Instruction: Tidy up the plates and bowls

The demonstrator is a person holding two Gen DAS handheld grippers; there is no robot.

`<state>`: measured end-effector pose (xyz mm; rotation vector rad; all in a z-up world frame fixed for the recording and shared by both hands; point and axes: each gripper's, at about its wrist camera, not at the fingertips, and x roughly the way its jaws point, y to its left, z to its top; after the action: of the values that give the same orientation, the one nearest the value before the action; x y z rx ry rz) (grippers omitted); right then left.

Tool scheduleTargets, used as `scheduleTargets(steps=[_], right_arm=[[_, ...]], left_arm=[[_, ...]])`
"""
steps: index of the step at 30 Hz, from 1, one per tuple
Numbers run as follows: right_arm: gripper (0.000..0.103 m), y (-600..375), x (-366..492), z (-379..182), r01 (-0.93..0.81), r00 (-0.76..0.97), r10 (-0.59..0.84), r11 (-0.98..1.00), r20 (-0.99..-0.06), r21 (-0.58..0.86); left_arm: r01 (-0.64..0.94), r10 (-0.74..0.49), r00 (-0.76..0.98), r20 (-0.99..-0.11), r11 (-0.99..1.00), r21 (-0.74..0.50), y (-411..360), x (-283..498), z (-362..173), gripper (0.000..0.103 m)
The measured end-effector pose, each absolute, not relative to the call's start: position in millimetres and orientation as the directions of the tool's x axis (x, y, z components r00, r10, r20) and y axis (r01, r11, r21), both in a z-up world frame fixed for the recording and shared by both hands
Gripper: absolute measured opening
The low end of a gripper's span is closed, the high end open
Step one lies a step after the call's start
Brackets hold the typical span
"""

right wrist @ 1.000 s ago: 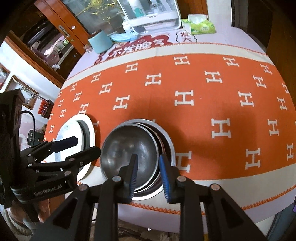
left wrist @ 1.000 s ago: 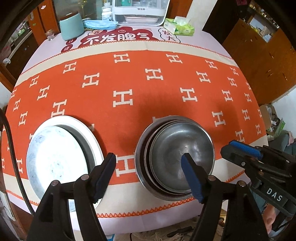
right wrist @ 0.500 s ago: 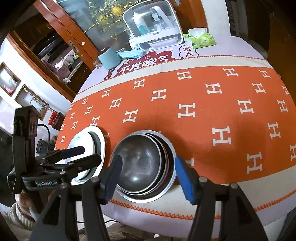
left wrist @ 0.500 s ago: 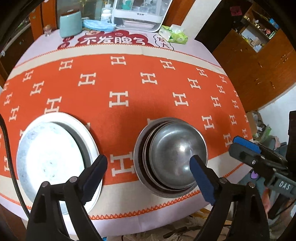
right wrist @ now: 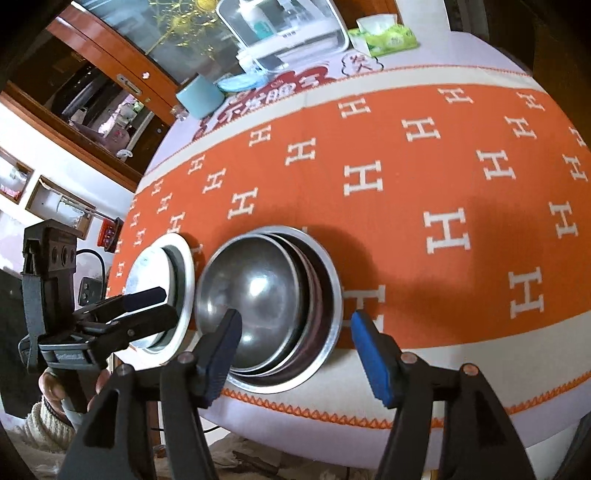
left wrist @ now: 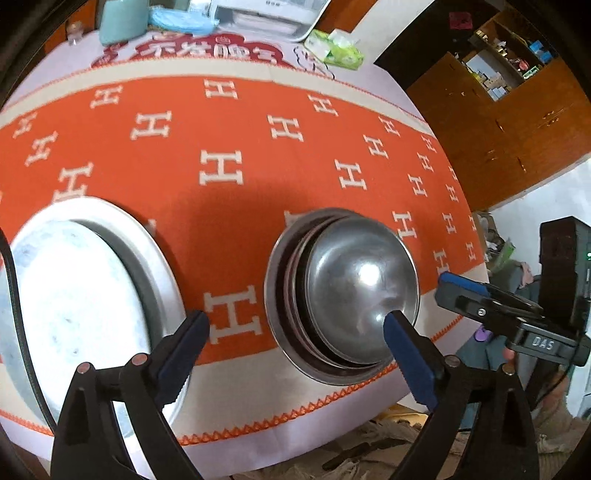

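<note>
A stack of nested steel bowls (left wrist: 354,291) sits near the front edge of the orange cloth, also in the right wrist view (right wrist: 266,302). A stack of white plates (left wrist: 81,306) lies to its left, and shows in the right wrist view (right wrist: 159,280). My left gripper (left wrist: 295,339) is open and empty, held above the front edge between plates and bowls. My right gripper (right wrist: 295,343) is open and empty, above the front rim of the bowls. In the left wrist view it (left wrist: 465,291) hangs just right of the bowls.
At the table's far edge stand a teal cup (right wrist: 199,98), a white lidded container (right wrist: 284,29), a blue cloth (left wrist: 181,18) and a green tissue pack (right wrist: 388,37). Wooden cabinets (left wrist: 517,110) stand to the right. The table's front edge (left wrist: 258,424) is just below both grippers.
My right gripper opened from nearly shut at the bowls' rim, leaving the bowls nested, and drew back. My left gripper stayed open and moved closer over the table's front.
</note>
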<state>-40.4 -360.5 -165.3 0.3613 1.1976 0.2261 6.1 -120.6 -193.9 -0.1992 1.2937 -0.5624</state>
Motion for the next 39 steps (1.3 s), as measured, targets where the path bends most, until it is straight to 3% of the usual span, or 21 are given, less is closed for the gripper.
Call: scheduleTargets(steps=[9, 17, 25, 28, 32, 39], right_arm=[[0.062, -365, -38, -184, 0.037, 0.322, 0.352, 0.923, -0.879, 0.383], [0.062, -369, -33, -196, 0.07, 0.296, 0.373, 0.91, -0.879, 0.41], [0.061, -363, -28, -203, 0.06, 0.267, 0.383, 0.909, -0.884, 0.412], [0.05, -361, -25, -208, 0.065, 0.249, 0.398, 0.903, -0.883, 0.425], [0.04, -364, -23, -213, 0.09, 0.228, 0.44, 0.879, -0.868, 0.469], [0.034, -363, -21, -214, 0.12, 0.216, 0.426, 0.882, -0.879, 0.456]], left_arm=[[0.23, -0.549, 0.107, -0.829, 0.825, -0.516, -116, 15, -219, 0.094], [0.255, -0.577, 0.073, -0.813, 0.799, -0.544, -126, 19, -229, 0.088], [0.308, -0.567, -0.02, -0.824, 0.78, -0.544, -147, 19, -239, 0.051], [0.3, -0.562, -0.045, -0.826, 0.781, -0.548, -149, 20, -244, 0.043], [0.275, -0.574, -0.06, -0.817, 0.777, -0.566, -146, 22, -246, 0.042], [0.26, -0.558, -0.045, -0.829, 0.795, -0.549, -147, 21, -244, 0.041]])
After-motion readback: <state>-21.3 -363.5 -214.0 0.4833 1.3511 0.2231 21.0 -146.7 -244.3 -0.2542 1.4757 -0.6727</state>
